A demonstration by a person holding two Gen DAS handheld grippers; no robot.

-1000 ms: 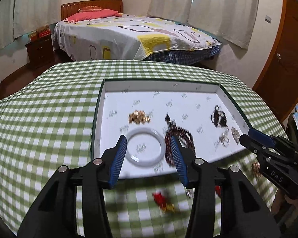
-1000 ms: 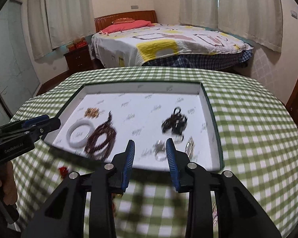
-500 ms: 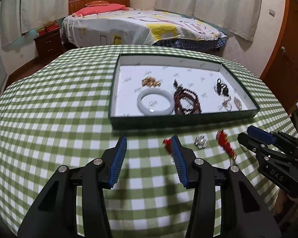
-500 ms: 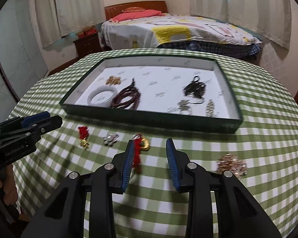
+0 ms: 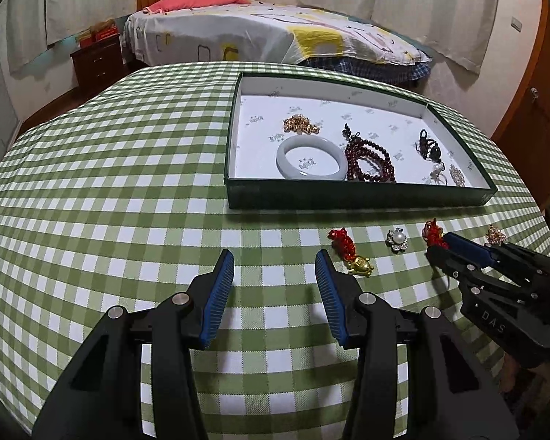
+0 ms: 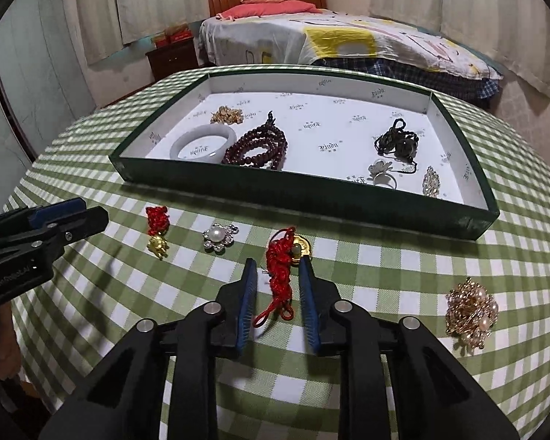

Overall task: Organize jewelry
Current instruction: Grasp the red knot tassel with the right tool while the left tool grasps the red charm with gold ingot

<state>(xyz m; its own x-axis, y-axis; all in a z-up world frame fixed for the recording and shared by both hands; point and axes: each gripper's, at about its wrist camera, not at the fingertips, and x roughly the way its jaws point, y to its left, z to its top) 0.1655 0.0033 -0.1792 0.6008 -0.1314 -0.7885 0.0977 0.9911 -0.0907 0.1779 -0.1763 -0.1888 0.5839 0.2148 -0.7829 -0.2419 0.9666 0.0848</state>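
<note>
The left gripper [image 5: 275,271] holds its jaws apart over bare green-checked tablecloth [image 5: 128,190]. The right gripper [image 6: 278,273] has just been closing its jaws, not yet clamped, around the red knotted-cord charm with a gold coin [image 6: 280,269] lying before the green tray [image 6: 311,192]. The cord looks light and limp; the thick knot seems the firmest hold.

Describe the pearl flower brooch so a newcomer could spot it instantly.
Start at the green jewelry box on the checked tablecloth. In front of its near wall lie loose pieces; the pearl flower brooch sits between two red-knotted gold charms. It alone is silver, with one white pearl at its centre.
</note>
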